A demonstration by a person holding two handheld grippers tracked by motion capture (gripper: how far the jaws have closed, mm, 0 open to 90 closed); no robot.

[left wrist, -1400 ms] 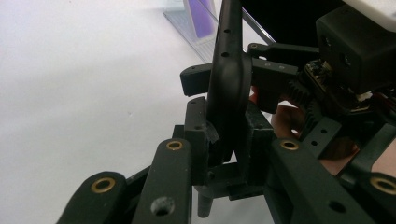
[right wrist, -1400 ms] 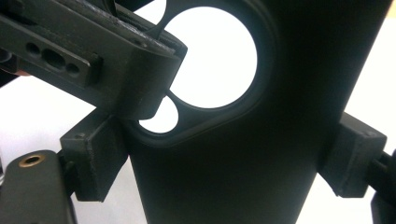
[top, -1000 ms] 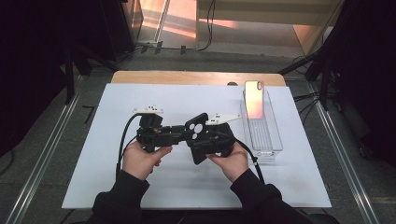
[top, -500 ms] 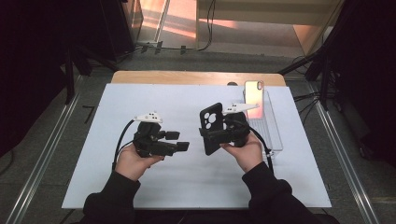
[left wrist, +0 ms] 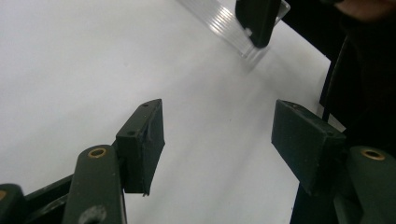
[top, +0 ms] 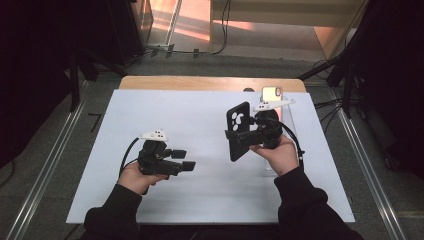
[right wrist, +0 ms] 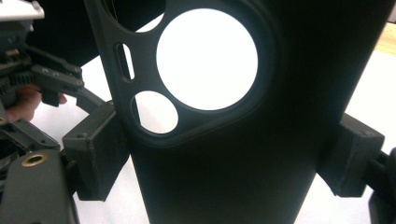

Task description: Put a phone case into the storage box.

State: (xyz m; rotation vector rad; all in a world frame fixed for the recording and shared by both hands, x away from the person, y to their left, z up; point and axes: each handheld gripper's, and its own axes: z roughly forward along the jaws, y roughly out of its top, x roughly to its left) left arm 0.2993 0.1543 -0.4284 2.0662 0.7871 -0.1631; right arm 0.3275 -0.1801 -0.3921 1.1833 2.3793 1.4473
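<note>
1. We've got the white table point(top: 150, 107) mostly bare; the clear tray point(top: 292, 122) sits at its right edge w/ a phone point(top: 271, 93) lying at the far end.
2. Black phone case point(top: 239, 131) is up off the table, upright, clamped in our right gripper point(top: 245, 135) – handover looks done, fitting it to the phone prob. left.
3. Left gripper point(top: 186, 160) low, jaws just opened, nothing between.

open: white mat point(top: 200, 120) between both claws | blocked: clear tray point(top: 292, 125) and phone point(top: 272, 93), far right
</note>
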